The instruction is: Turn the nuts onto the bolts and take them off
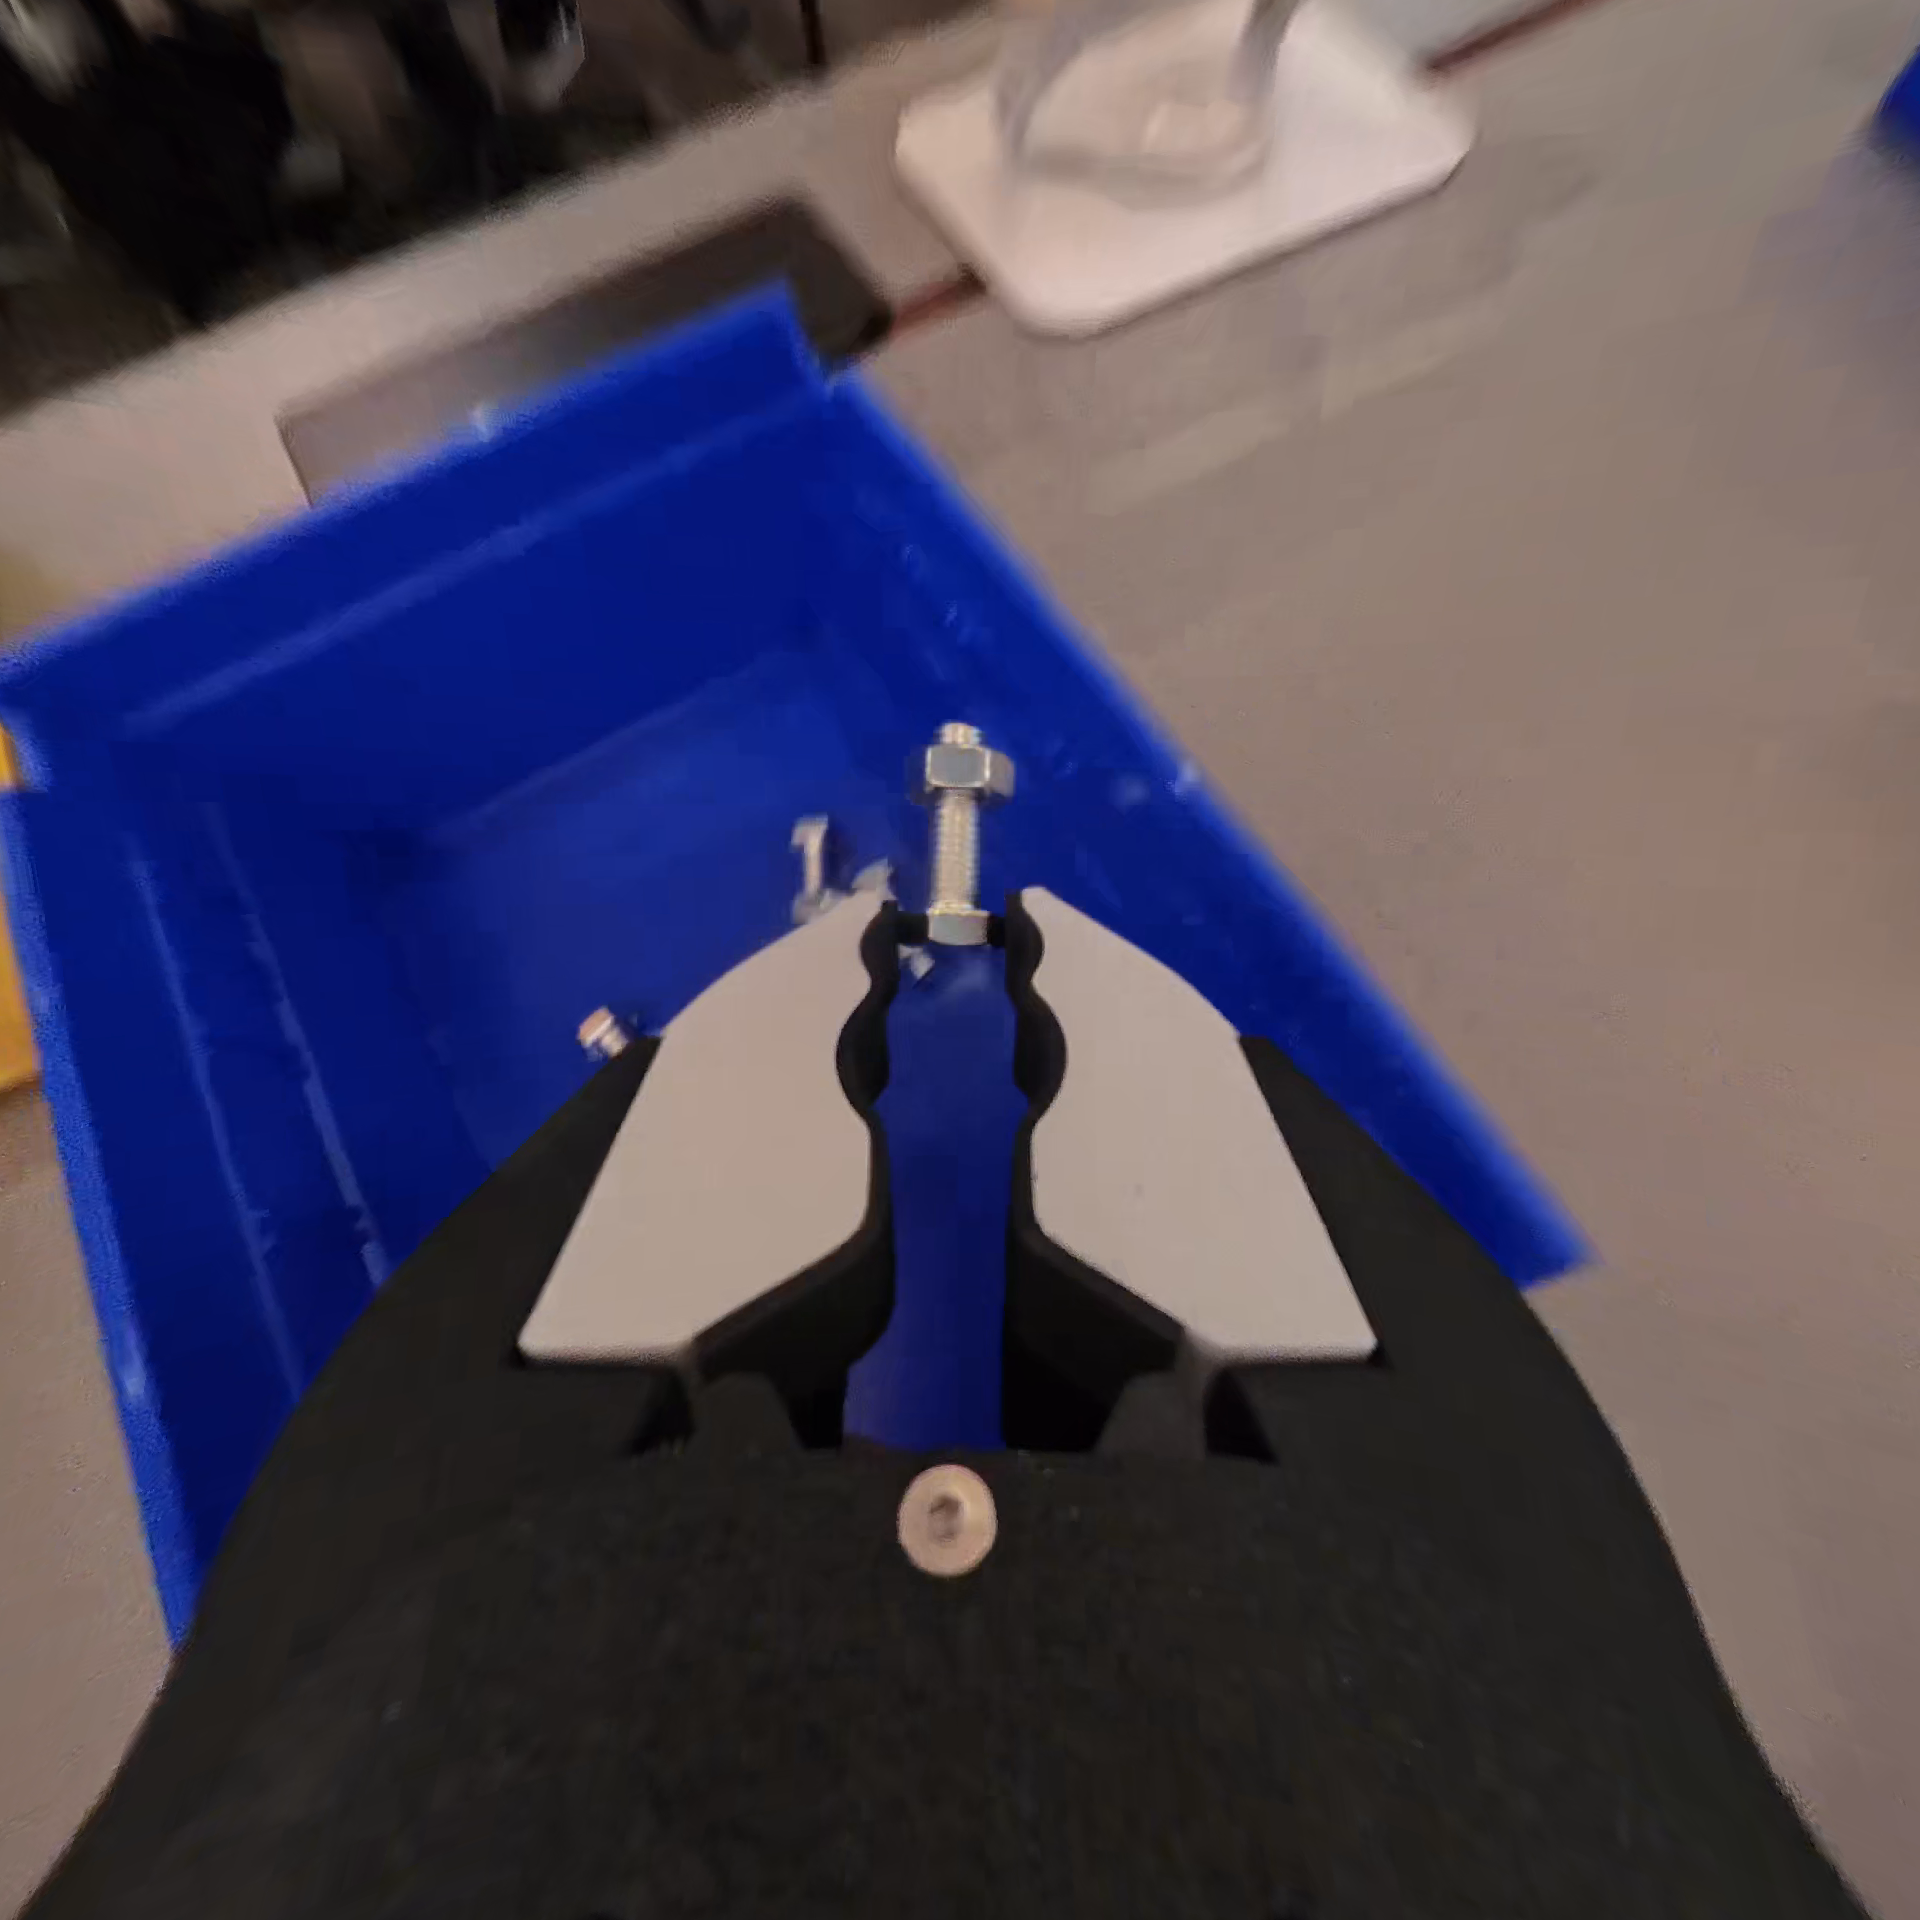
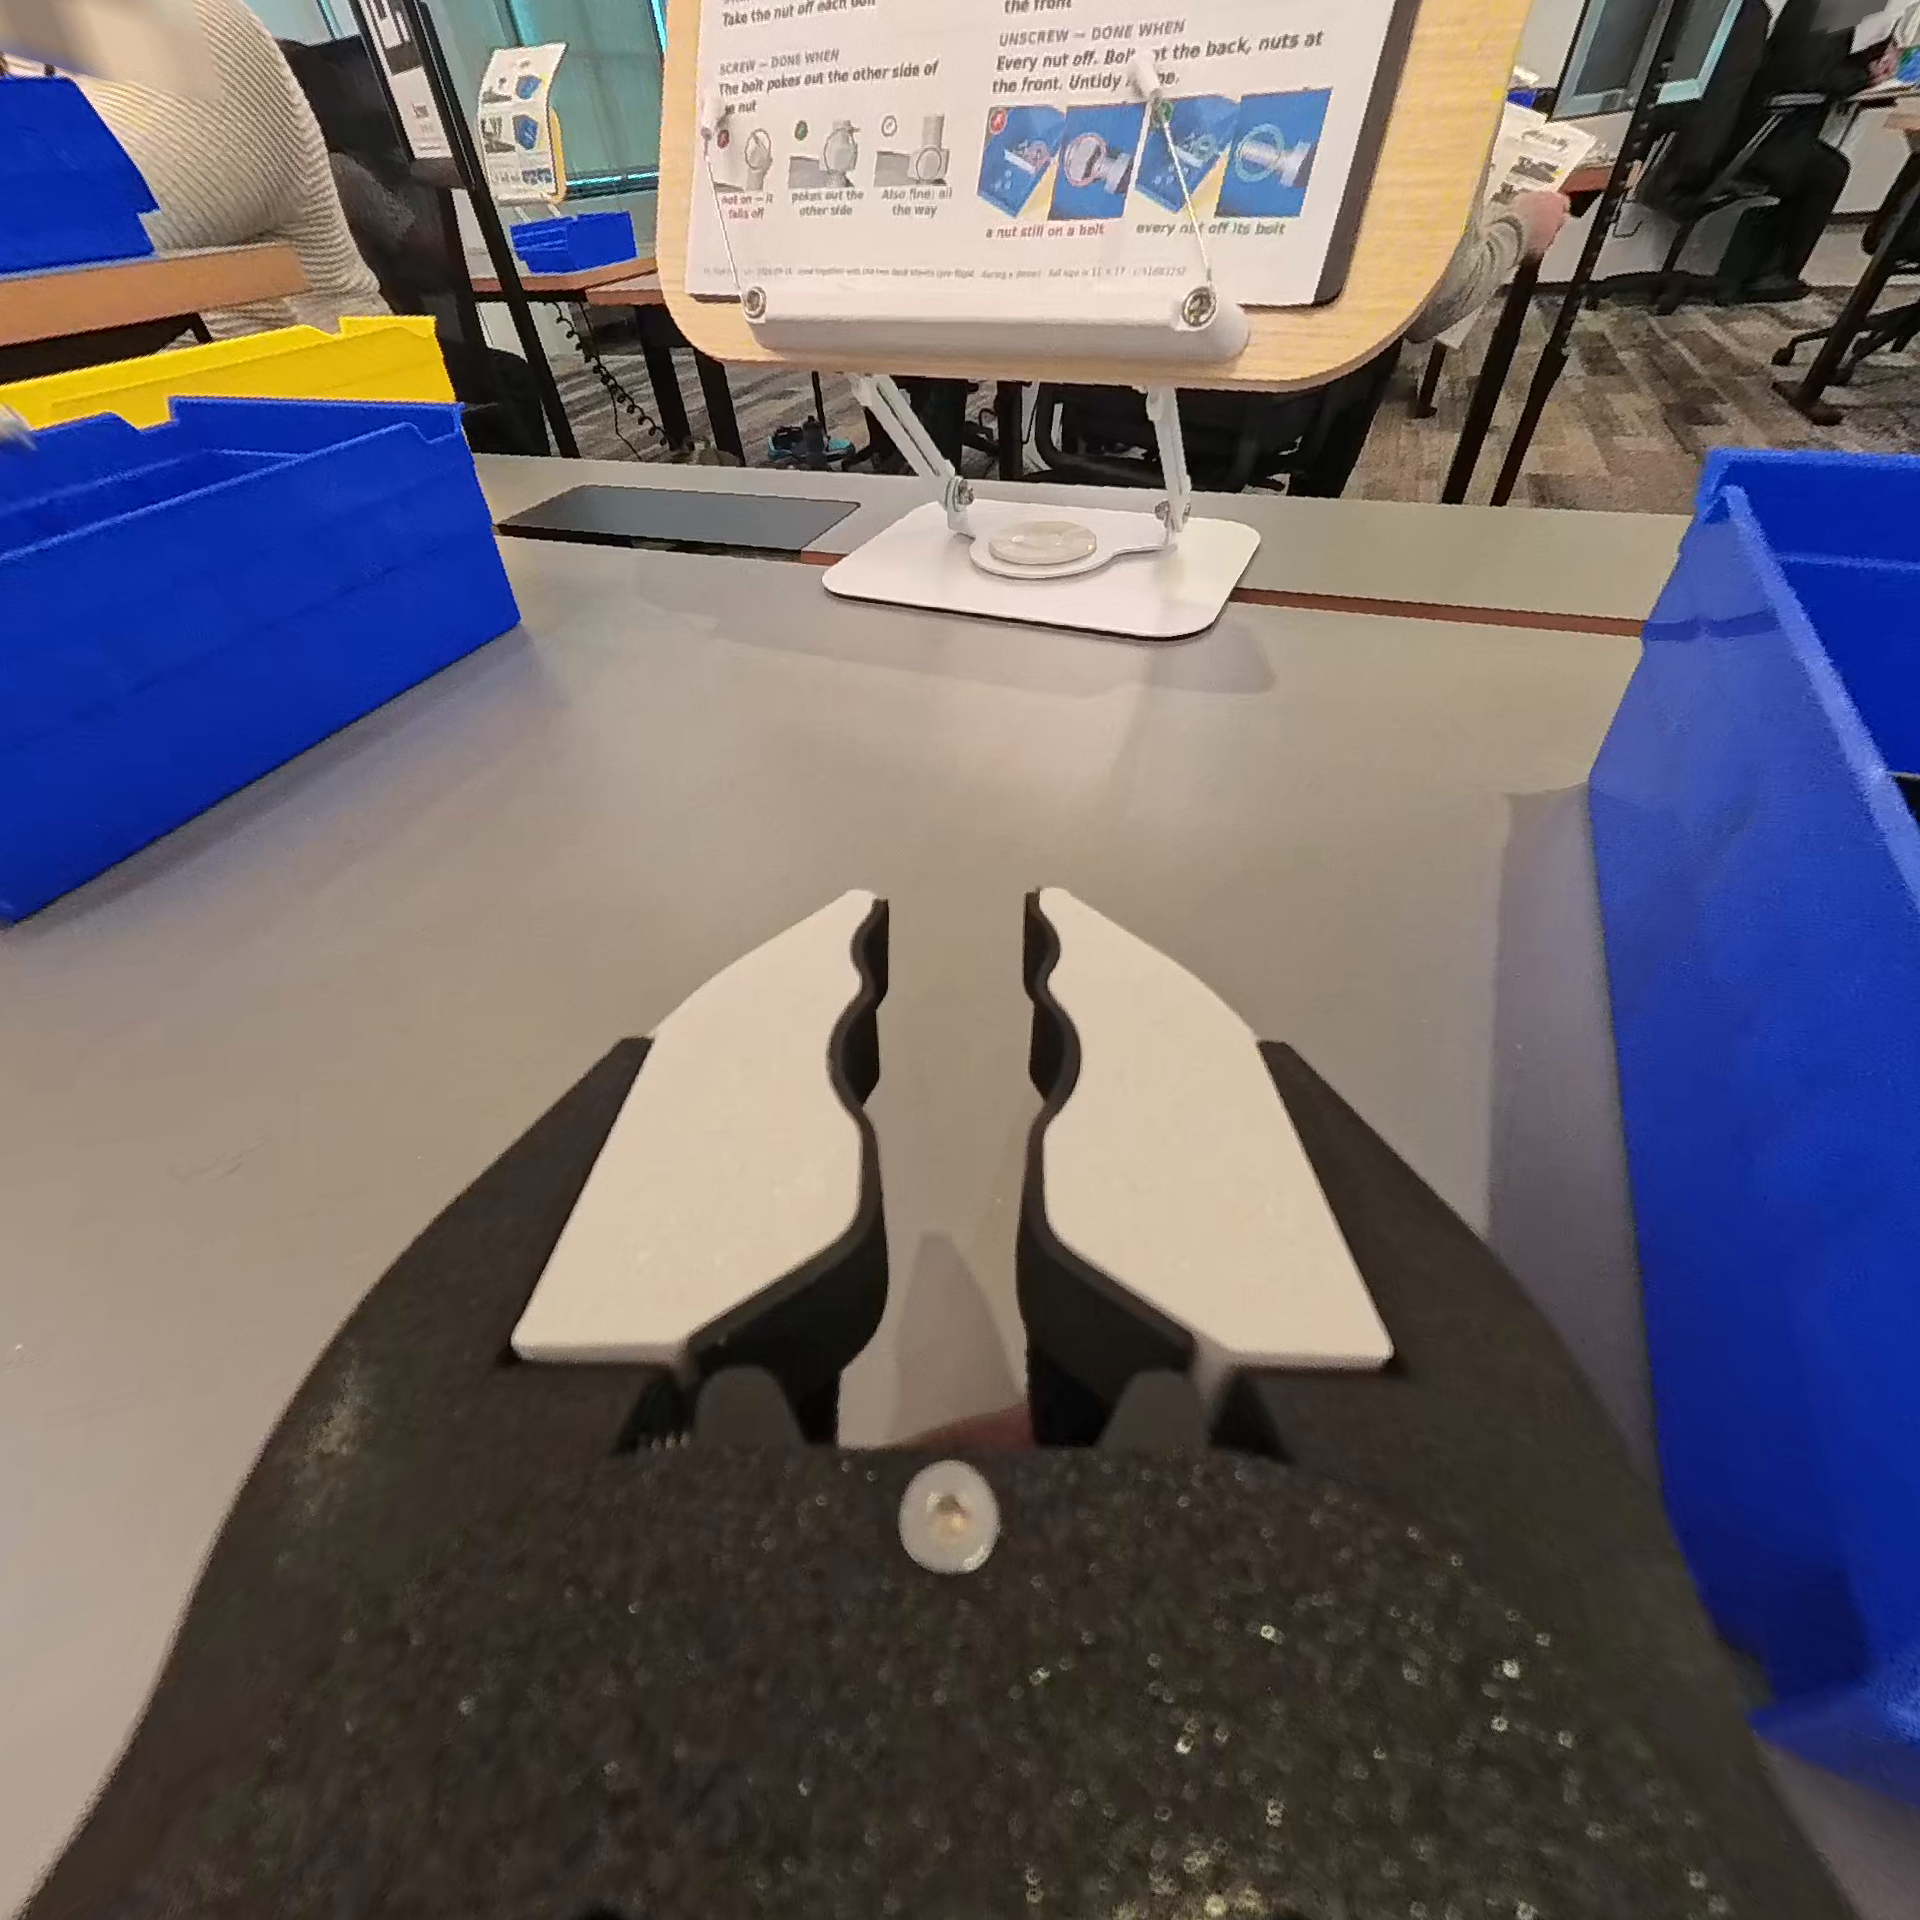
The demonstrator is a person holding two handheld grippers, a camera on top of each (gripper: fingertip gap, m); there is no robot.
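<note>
Bolt [image 1: 954, 873] with nut [image 1: 958, 771] near tip: my left gripper [image 1: 954, 927] clamps head, shank upright over blue bin [image 1: 312, 935]; right gripper [image 2: 956, 914] parted, empty, ready for nut.

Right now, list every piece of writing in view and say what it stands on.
Instruction sheet on the wooden board: printed words and pictures; I do not copy them.
Leaflet behind, at left: too small to read.
Blue bin, bolt: no writing.

Two grippers, left [image 1: 954, 920] and right [image 2: 956, 914]; one nutted bolt [image 1: 956, 831]; three blue bins, one [image 2: 208, 623] at the bench's left edge; one yellow bin [image 2: 260, 364]
</note>
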